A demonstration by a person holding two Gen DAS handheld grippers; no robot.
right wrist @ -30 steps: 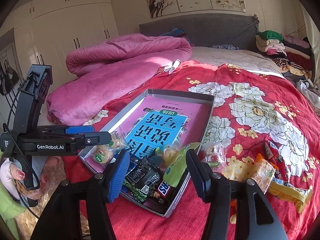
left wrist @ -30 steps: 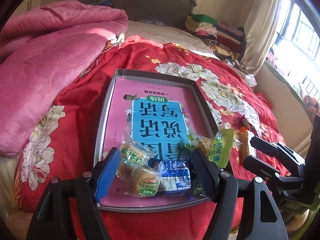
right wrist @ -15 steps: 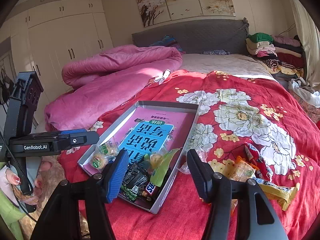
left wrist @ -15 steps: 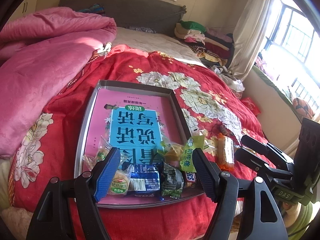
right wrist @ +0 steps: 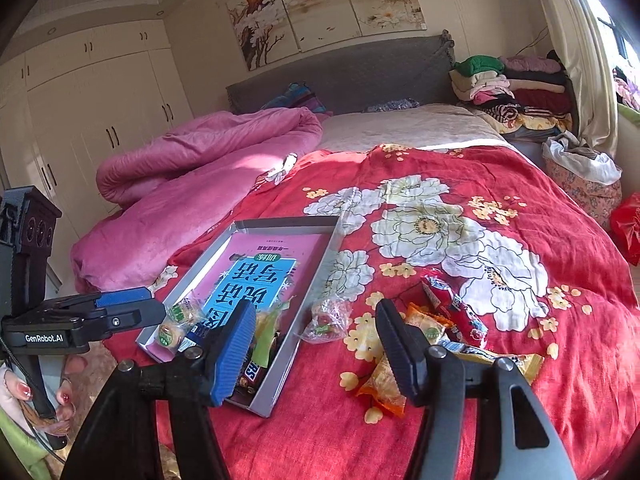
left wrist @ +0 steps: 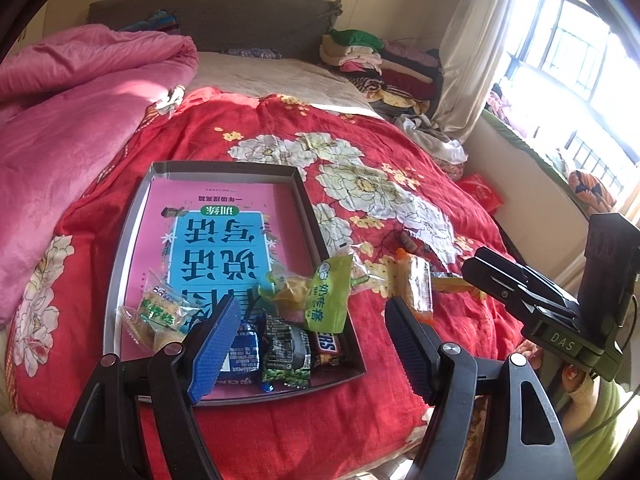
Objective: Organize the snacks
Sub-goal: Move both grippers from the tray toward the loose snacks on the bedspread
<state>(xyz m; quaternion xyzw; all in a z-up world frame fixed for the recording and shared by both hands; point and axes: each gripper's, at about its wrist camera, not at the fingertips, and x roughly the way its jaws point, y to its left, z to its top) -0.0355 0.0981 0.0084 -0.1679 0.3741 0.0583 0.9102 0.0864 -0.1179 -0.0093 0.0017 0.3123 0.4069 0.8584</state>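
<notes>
With both the left gripper (left wrist: 312,340) and the right gripper (right wrist: 316,354) holding jaws apart and empty, the crinkly orange foil snack packet (right wrist: 424,330) on the red floral bedspread (right wrist: 520,208) beside the shallow grey metal tray (right wrist: 316,264) looks light, slippery, best pinched across its flat middle.

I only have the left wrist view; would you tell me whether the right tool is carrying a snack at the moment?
Observer: No, the right tool is open with nothing between its jaws; it hangs over the red bedspread, just right of the tray.
Operator: Thank you. What lies behind that tool, where my view is blocked?
Observer: A yellow packet lies flat on the bedspread, outside the tray.
Operator: Is anything else loose there?
Observer: Yes, a long red packet lies beside an orange packet, both on the bedspread.
</notes>
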